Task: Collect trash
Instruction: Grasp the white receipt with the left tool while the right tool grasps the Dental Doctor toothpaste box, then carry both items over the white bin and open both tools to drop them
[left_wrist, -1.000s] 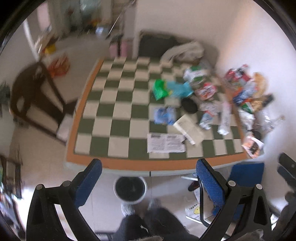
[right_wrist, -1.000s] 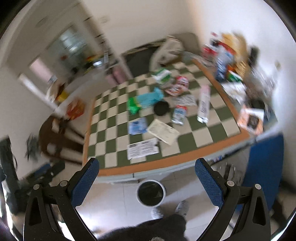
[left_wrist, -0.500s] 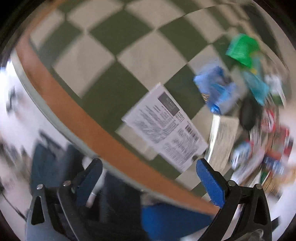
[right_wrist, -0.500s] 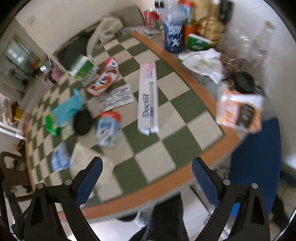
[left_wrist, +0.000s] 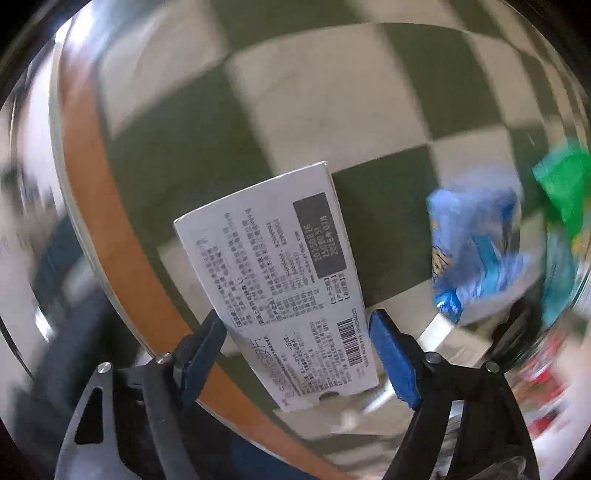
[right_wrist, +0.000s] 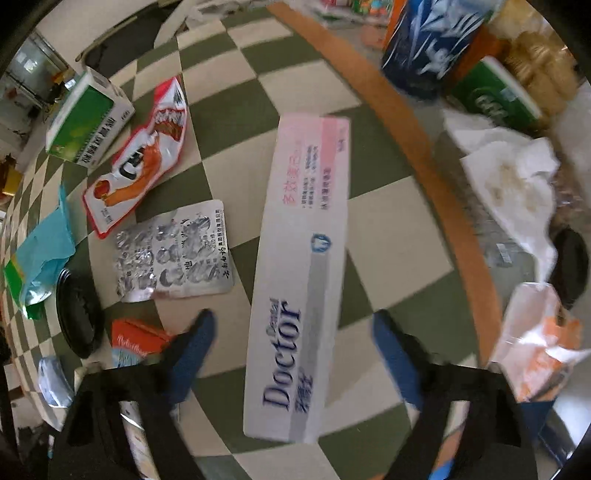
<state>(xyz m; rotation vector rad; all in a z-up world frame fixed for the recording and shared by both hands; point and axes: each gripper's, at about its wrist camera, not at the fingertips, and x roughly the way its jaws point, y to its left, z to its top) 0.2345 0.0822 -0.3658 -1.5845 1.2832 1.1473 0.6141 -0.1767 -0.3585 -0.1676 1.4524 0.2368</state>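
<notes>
In the left wrist view a flat white box printed with text and a barcode (left_wrist: 280, 273) lies on the green-and-white checkered table (left_wrist: 332, 92) near its orange edge. My left gripper (left_wrist: 297, 332) is open, its blue pads on either side of the box's near end. In the right wrist view a long white and pink "Doctor" toothpaste box (right_wrist: 303, 266) lies on the table. My right gripper (right_wrist: 291, 332) is open, its pads straddling the box's near half, apart from it.
Left view: a blue wrapper (left_wrist: 476, 251) and a green packet (left_wrist: 565, 188) at right. Right view: a foil blister sheet (right_wrist: 173, 251), red snack bag (right_wrist: 144, 162), green-white carton (right_wrist: 85, 122), black lid (right_wrist: 77, 314), crumpled tissue (right_wrist: 513, 184), blue bag (right_wrist: 432, 40), green box (right_wrist: 495, 96).
Both grippers have dropped from high above the floor to just over the table. The left one closed in on the white printed box, the right one on the toothpaste box.
</notes>
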